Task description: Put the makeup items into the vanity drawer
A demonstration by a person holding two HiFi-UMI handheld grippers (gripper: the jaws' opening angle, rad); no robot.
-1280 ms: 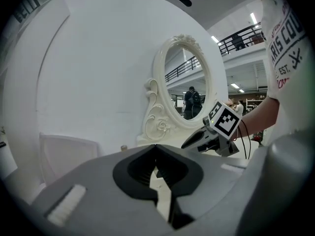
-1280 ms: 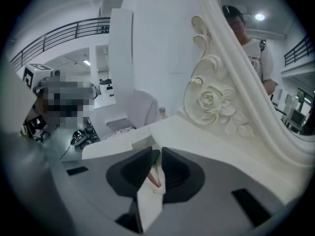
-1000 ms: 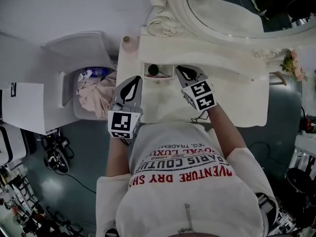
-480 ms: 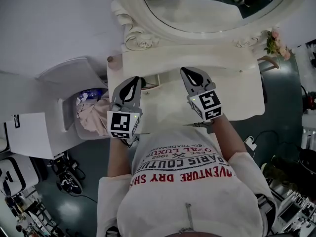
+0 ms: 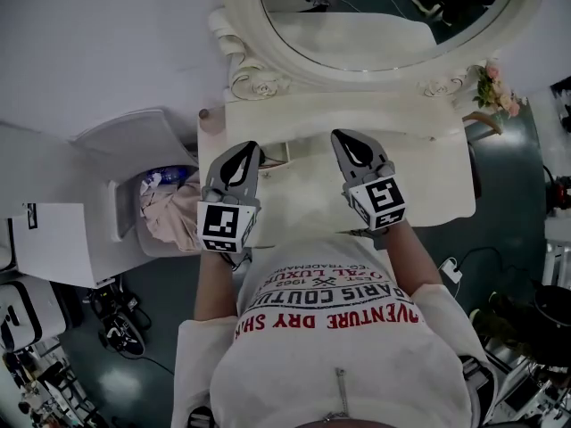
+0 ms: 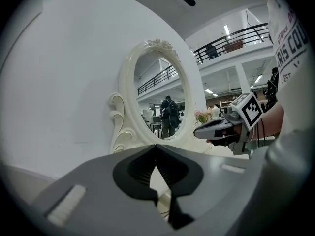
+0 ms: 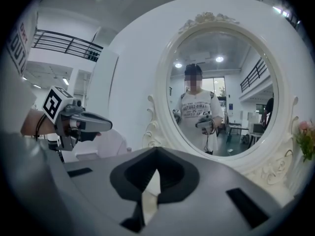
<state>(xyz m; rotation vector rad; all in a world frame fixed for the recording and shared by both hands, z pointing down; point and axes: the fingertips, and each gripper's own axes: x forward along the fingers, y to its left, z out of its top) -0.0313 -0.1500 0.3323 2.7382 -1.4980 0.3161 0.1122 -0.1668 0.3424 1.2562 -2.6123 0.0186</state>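
The white vanity top (image 5: 428, 185) lies below the oval mirror (image 5: 384, 16). Both grippers hover over it side by side, pointing at the mirror. My left gripper (image 5: 243, 150) is shut and empty; its tips (image 6: 156, 146) meet with nothing between them. My right gripper (image 5: 343, 136) is shut and empty too, its tips (image 7: 157, 149) touching. A sliver of the open drawer (image 5: 275, 154) shows between the two grippers, its inside mostly hidden. I can make out no makeup item.
An open bin (image 5: 169, 212) holding a pink bag stands left of the vanity, with its lid (image 5: 134, 141) raised. Pink flowers (image 5: 495, 83) sit at the vanity's far right corner. Cables lie on the dark floor (image 5: 500, 266) to the right.
The head view has shifted, so more of the mirror shows. Both grippers have drawn back a little from the drawer, and the dark item seen in it earlier is now hidden.
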